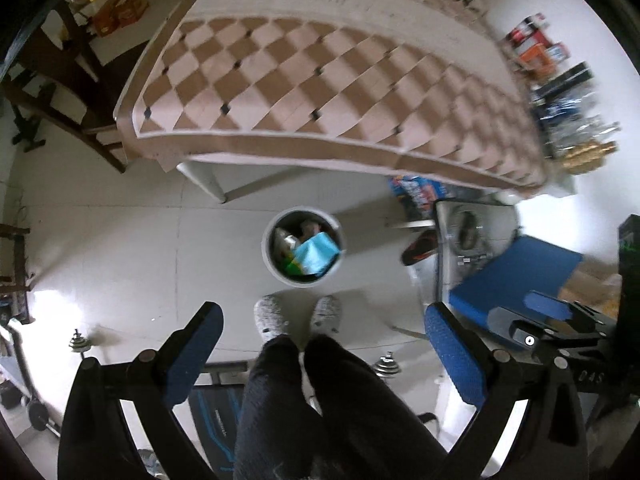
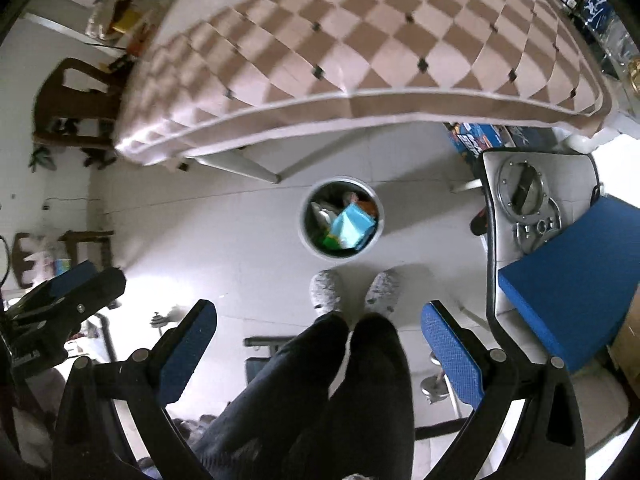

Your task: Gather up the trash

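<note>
Trash in round white plastic bin (image 1: 303,254) w/ light-blue paper on top sits beyond my feet; both tongs, left (image 1: 320,356) & right (image 2: 318,354), hang released & empty, so I'd scan table for leftovers.

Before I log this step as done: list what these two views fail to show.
- Bin bottom: both views, buried under the light blue wrapper and other trash.
- Shelf items: left wrist view, motion-blurred, labels unreadable.
- Floor behind the feet: both views, hidden by the person's legs.
- Tabletop far side: cut off by the frame edge.

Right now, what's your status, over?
Both hand-held grippers open, empty: left, right. Round white trash bin on floor, already holding trash. Nothing in the way.
</note>
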